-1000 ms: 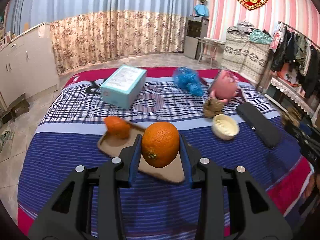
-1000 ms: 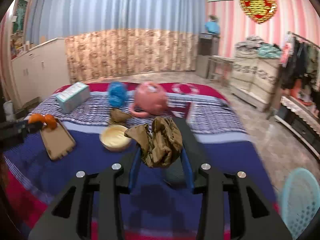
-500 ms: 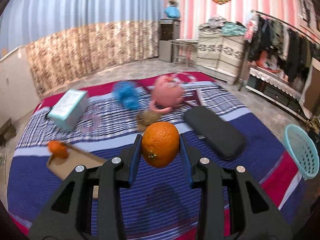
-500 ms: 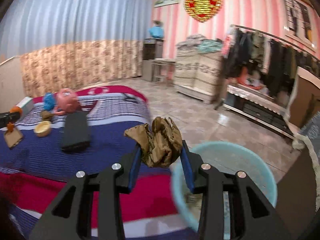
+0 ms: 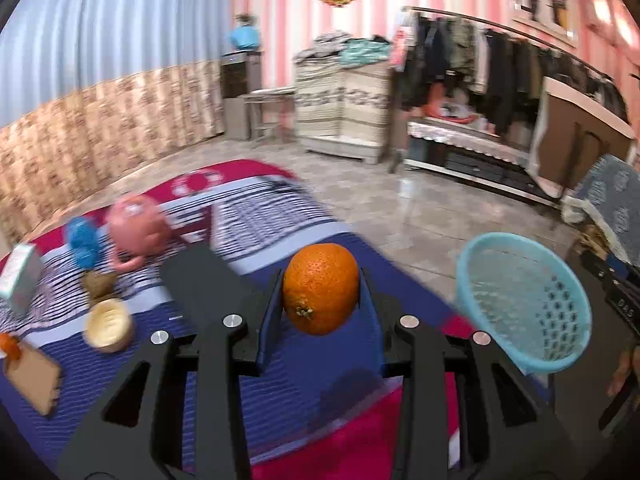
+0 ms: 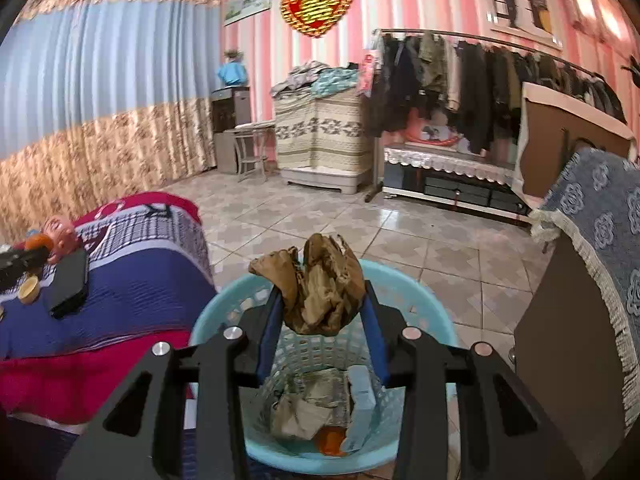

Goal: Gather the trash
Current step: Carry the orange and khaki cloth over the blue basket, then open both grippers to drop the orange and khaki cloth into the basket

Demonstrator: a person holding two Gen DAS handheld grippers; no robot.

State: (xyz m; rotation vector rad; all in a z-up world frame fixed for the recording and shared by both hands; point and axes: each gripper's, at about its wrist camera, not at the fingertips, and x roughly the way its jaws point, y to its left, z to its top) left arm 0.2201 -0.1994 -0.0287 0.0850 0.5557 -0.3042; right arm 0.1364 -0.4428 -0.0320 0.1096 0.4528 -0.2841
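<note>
Beside the bed [image 6: 132,280], our right gripper [image 6: 322,316], clamping the wad [image 6: 320,284], has swung over the basket [image 6: 420,300] for release, while our left gripper [image 5: 320,308], clamping the orange [image 5: 320,288], follows.

The left hand-held gripper [image 5: 320,300] is matte black, its angular arms cut with triangular openings and fastened with round silver screws (four show). Blue pads [image 5: 269,322] line its fingers. The right hand-held gripper [image 6: 322,304] looks identical.
</note>
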